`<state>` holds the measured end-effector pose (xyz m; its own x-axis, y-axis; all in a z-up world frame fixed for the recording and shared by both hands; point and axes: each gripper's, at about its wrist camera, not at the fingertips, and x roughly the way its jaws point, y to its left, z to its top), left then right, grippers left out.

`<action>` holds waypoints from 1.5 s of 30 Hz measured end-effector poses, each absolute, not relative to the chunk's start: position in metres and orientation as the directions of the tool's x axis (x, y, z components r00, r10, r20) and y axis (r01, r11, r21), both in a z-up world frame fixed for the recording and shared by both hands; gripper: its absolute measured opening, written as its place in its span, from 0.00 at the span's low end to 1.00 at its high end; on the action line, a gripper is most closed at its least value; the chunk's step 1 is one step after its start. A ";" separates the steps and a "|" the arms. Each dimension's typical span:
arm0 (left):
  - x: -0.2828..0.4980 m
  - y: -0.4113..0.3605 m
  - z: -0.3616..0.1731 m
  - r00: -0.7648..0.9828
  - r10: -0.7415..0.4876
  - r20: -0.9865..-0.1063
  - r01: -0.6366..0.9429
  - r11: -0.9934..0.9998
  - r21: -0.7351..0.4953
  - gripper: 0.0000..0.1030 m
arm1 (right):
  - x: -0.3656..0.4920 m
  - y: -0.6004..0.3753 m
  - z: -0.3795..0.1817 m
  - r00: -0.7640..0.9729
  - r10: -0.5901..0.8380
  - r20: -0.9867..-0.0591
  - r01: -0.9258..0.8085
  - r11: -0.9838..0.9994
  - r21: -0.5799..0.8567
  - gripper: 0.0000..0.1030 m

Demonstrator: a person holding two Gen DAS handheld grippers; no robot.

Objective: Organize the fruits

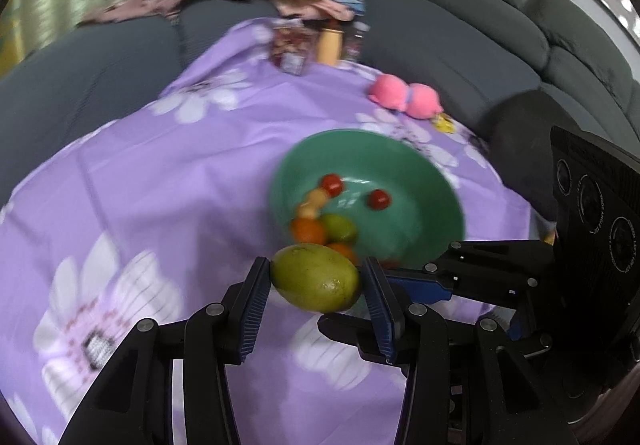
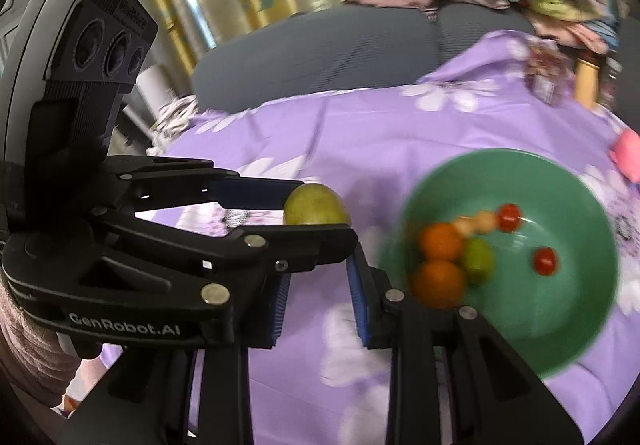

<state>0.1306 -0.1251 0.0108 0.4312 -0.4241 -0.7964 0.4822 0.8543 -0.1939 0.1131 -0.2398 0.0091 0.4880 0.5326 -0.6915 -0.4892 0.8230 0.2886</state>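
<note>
The left gripper's (image 1: 316, 281) jaws clamp the green mango (image 1: 316, 277); the right gripper's (image 2: 316, 301) are narrow, empty.

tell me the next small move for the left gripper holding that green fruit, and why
Probably carry the left gripper forward over the green bowl before opening. Its pads are clamped on the green mango, which hangs just short of the bowl's near rim, above the purple cloth. The oranges and tomatoes already lie inside, leaving bare room on the far side.
</note>
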 end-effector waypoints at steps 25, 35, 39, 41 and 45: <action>0.143 -0.173 0.030 0.502 -0.272 -0.821 0.438 0.899 -0.030 0.99 | 0.122 -0.323 0.010 0.623 0.309 -0.719 -0.292 0.944 0.153 0.87; 0.128 -0.172 0.044 0.533 -0.219 -0.818 0.440 0.897 0.046 0.99 | 0.109 -0.325 0.025 0.644 0.284 -0.710 -0.297 0.949 0.110 0.88; 0.128 -0.175 0.044 0.539 -0.201 -0.818 0.434 0.898 0.066 0.99 | 0.107 -0.327 0.030 0.652 0.276 -0.706 -0.292 0.951 0.102 0.88; 0.127 -0.175 0.045 0.541 -0.196 -0.818 0.434 0.898 0.072 0.99 | 0.107 -0.328 0.031 0.655 0.274 -0.705 -0.289 0.952 0.101 0.88; 0.128 -0.176 0.045 0.548 -0.192 -0.814 0.436 0.896 0.083 0.99 | 0.107 -0.329 0.031 0.656 0.268 -0.705 -0.284 0.954 0.099 0.88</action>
<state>0.1276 -0.1760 0.0446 0.5481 -0.1918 -0.8141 0.4365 0.8959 0.0828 0.1066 -0.3292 0.0314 0.6560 0.2684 -0.7054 -0.2839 0.9537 0.0988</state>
